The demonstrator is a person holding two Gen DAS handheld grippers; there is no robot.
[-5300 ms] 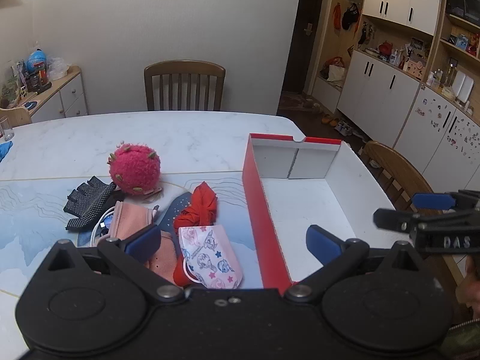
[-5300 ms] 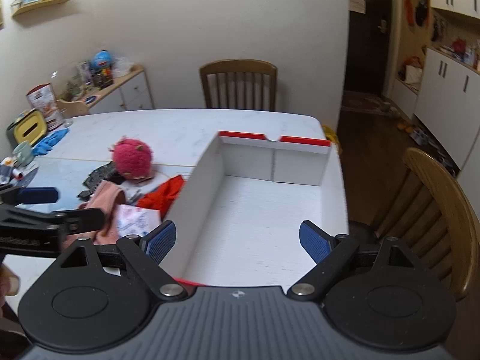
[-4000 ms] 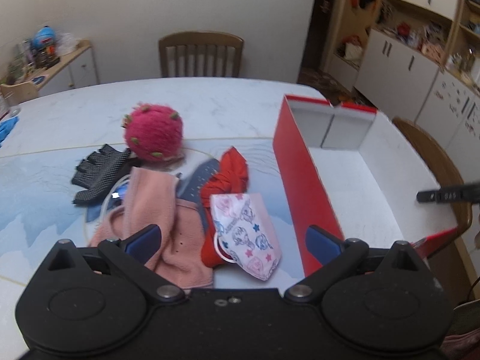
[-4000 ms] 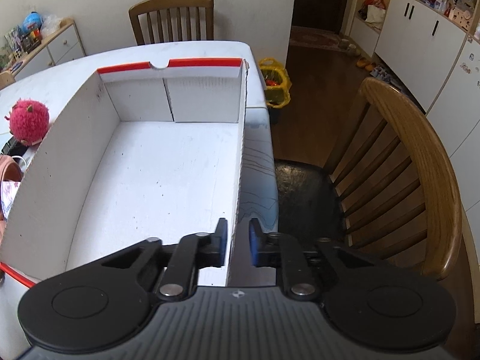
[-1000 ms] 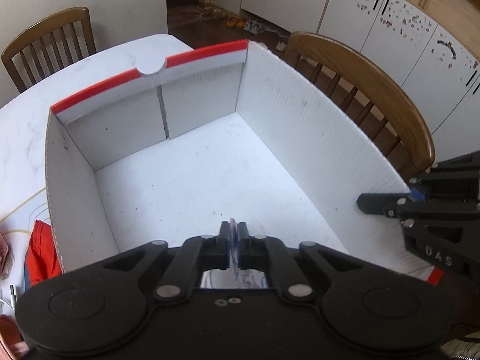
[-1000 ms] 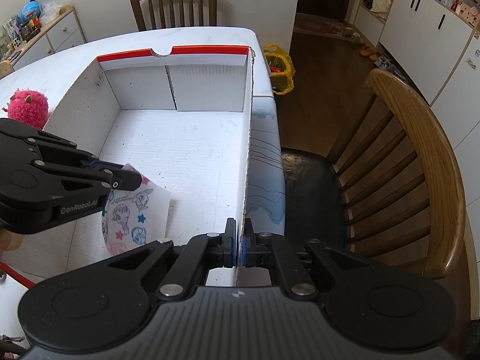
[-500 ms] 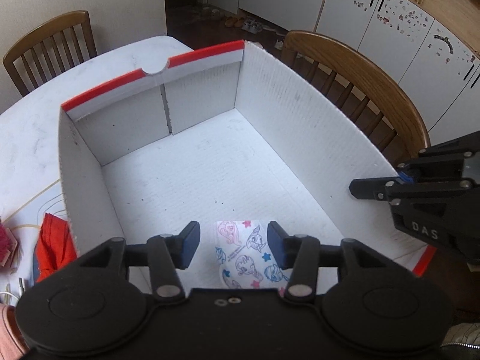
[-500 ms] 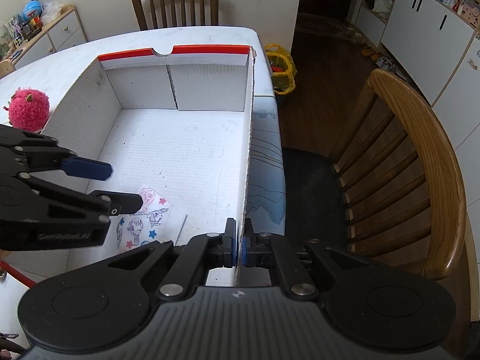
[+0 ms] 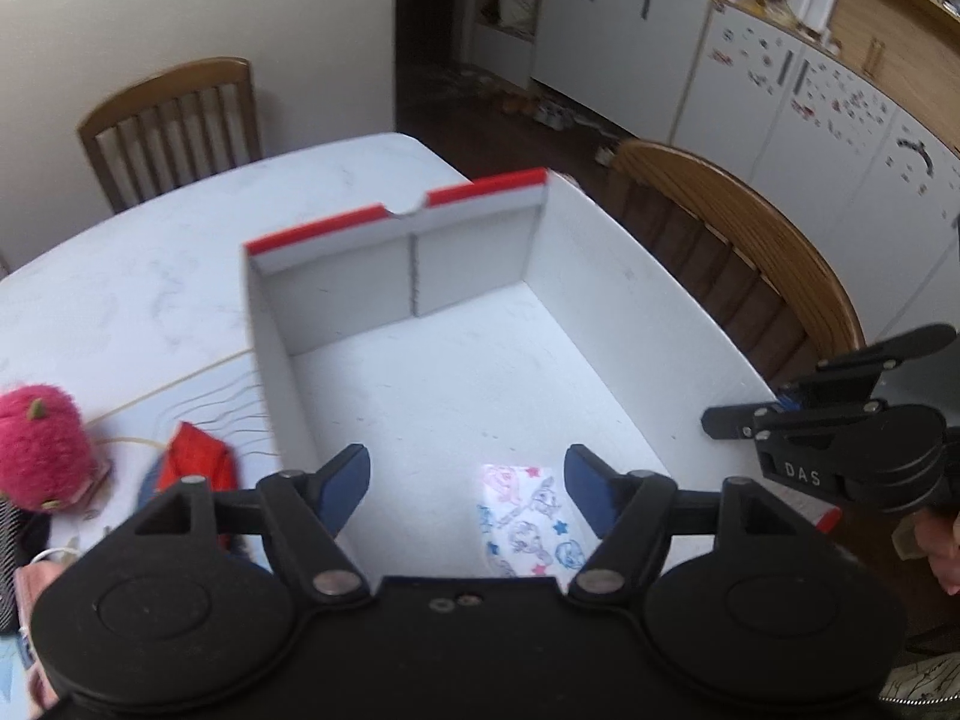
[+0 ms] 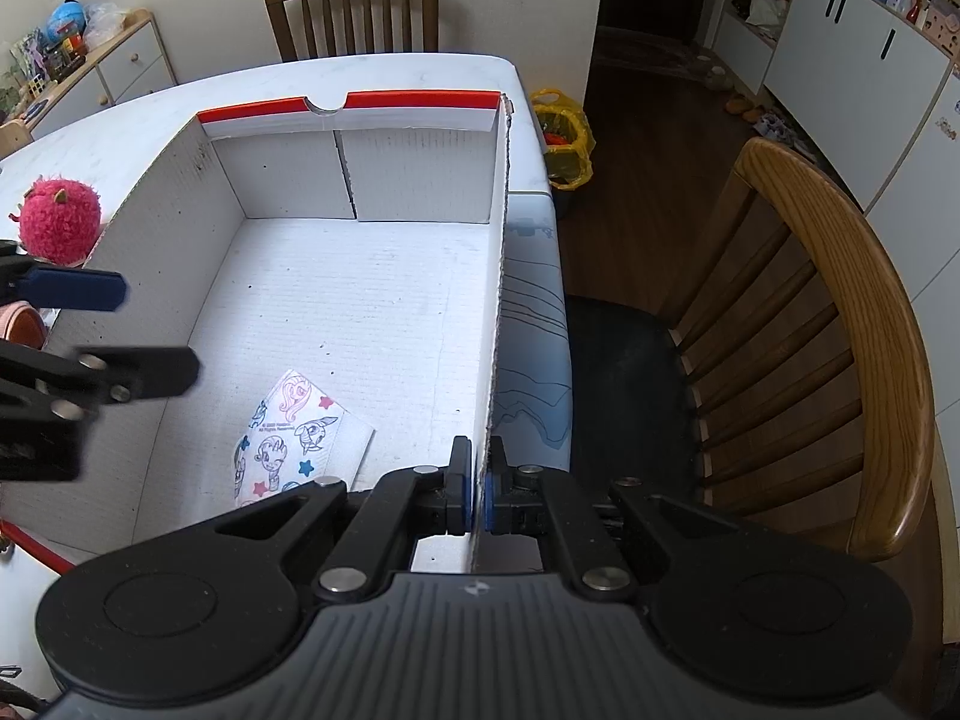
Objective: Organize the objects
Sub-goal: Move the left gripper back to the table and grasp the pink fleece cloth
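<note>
Release goes best if the opening left tongs (image 9: 467, 480), nothing between them, lift clear of the cartoon-printed face mask (image 10: 295, 437) lying flat inside the white cardboard box (image 10: 372, 300), while the right tongs (image 10: 476, 495) clamp its side wall steady.

one box (image 10: 360, 312), one mask (image 10: 294, 438), two chairs (image 10: 840, 324)

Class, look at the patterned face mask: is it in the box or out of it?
In. The face mask lies flat on the floor of the box, near the front, free of the opening left claw.
</note>
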